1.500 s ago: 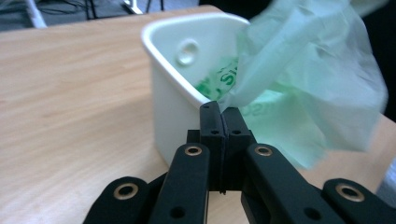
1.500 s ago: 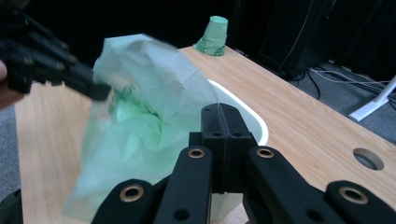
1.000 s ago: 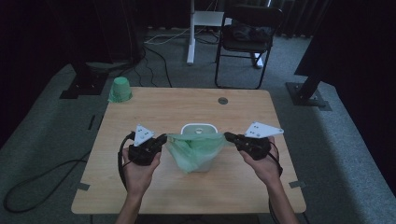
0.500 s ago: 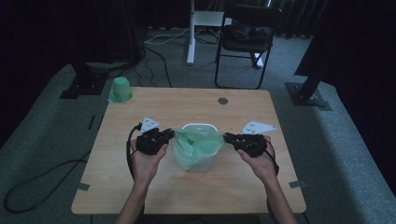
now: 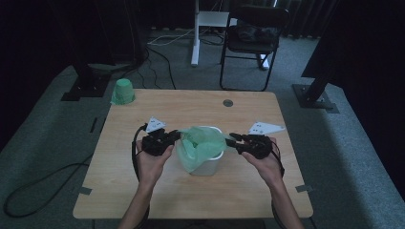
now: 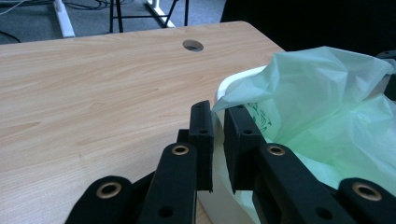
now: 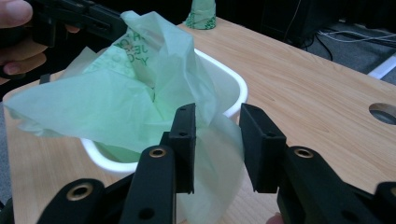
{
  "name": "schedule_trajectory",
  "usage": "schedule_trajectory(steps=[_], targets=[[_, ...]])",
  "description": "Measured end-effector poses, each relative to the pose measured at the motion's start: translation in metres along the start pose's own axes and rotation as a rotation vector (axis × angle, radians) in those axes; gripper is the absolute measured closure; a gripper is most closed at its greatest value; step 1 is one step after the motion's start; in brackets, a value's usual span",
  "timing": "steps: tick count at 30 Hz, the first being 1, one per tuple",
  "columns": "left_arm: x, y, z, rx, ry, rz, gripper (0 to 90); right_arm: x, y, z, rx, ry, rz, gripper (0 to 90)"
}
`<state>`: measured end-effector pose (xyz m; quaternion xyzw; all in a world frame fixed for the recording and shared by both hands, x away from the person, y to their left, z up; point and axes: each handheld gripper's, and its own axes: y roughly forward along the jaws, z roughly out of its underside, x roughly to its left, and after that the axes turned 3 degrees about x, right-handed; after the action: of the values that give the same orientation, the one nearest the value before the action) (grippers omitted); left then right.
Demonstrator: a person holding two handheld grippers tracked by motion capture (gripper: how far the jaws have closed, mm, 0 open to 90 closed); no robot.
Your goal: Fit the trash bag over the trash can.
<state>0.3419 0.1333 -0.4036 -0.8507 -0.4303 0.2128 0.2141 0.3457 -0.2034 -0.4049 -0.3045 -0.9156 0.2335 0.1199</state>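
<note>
1. Centre of the high view: white bin [image 5: 206, 164] standing on a wooden table [image 5: 143, 195], green bag [image 5: 200, 143] draped in and over it.
2. Just left of the bin: left gripper [image 5: 173, 137], held in a hand [image 5: 152, 164], tips at the bag's left edge.
3. Left gripper view, lower middle: jaws nearly together with a narrow gap, astride the bin's rim; a corner of bag [image 6: 327, 107] lying right at the jaw tips, though whether pinched cannot be told.
4. Just right of the bin: right gripper [image 5: 230, 141], cradled in the other hand [image 5: 267, 167], tips touching the bag's right edge.
5. Right gripper view, lower half: jaws clearly parted, bag film [image 7: 140, 93] hanging over the bin's near wall between and behind them, not clamped.
6. Upper left of that view: the left gripper [image 7: 114, 25] up against the bag's far top edge.
7. Upper left corner of the table in the high view: a green roll [image 5: 123, 91], well apart from the bin.
8. Top of the frame, beyond the table: a dark chair [image 5: 253, 38] on grey carpet.
</note>
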Motion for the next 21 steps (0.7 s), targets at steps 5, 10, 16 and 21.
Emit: schedule_trajectory(steps=[5, 10, 16, 21], targets=[[0.000, 0.000, -0.001, -0.003, 0.003, 0.005, 84.4, 0.000, -0.008, -0.002, -0.026, 0.000, 0.001, 63.5], [-0.001, -0.001, -0.003, -0.008, 0.004, 0.014, 85.8, -0.001, -0.014, -0.007, -0.064, 0.005, -0.004, 62.1], [-0.002, -0.001, -0.005, -0.011, 0.012, 0.028, 87.0, -0.001, -0.008, -0.011, -0.057, 0.007, -0.015, 61.4], [0.001, 0.002, -0.006, -0.010, 0.012, 0.040, 88.0, -0.005, 0.007, -0.011, -0.021, 0.020, -0.035, 62.4]])
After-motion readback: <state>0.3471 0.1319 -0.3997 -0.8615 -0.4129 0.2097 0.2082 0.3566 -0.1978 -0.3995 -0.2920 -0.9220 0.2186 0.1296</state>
